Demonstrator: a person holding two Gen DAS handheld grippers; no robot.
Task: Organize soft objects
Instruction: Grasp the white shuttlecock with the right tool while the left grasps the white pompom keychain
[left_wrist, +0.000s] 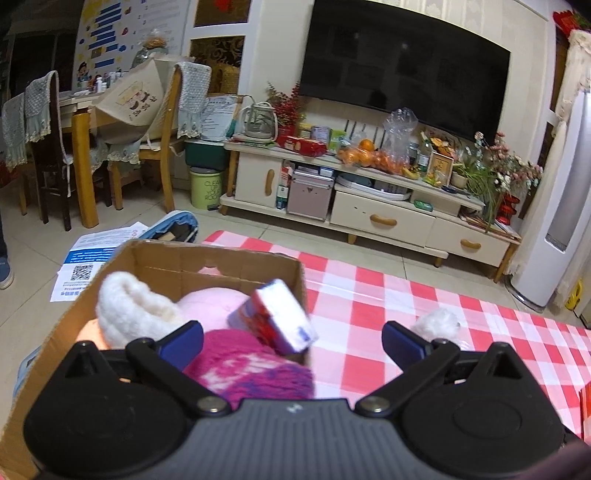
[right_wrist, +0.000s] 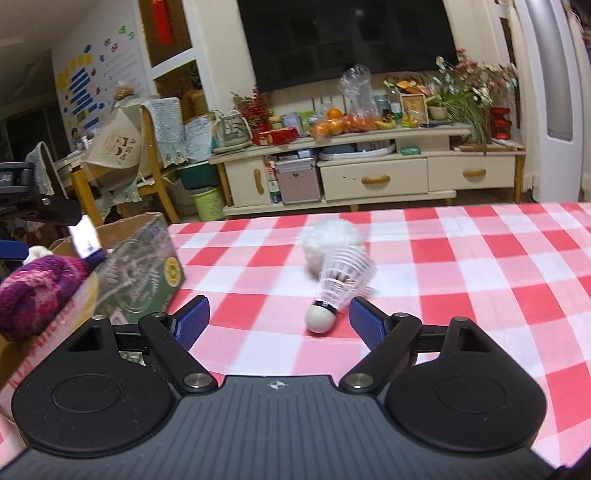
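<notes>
A cardboard box (left_wrist: 229, 264) stands at the left end of the red-checked table (left_wrist: 388, 295). In it lie a white fluffy item (left_wrist: 129, 306), a pink soft item (left_wrist: 210, 306) and a purple knit hat (left_wrist: 251, 369). A tissue pack (left_wrist: 280, 317) is tilted in mid-air over the box's right corner, touching neither finger. My left gripper (left_wrist: 291, 343) is open above the box. My right gripper (right_wrist: 279, 319) is open low over the table, its fingers either side of a shuttlecock (right_wrist: 338, 288). A white pom-pom (right_wrist: 330, 240) lies just behind the shuttlecock; it also shows in the left wrist view (left_wrist: 437, 325).
The box (right_wrist: 144, 258) and the purple hat (right_wrist: 37, 291) sit left of my right gripper. A cluttered TV cabinet (left_wrist: 369, 206) stands beyond the table. Chairs (left_wrist: 162, 122) and a dining table are at far left. Papers (left_wrist: 85, 258) lie on the floor.
</notes>
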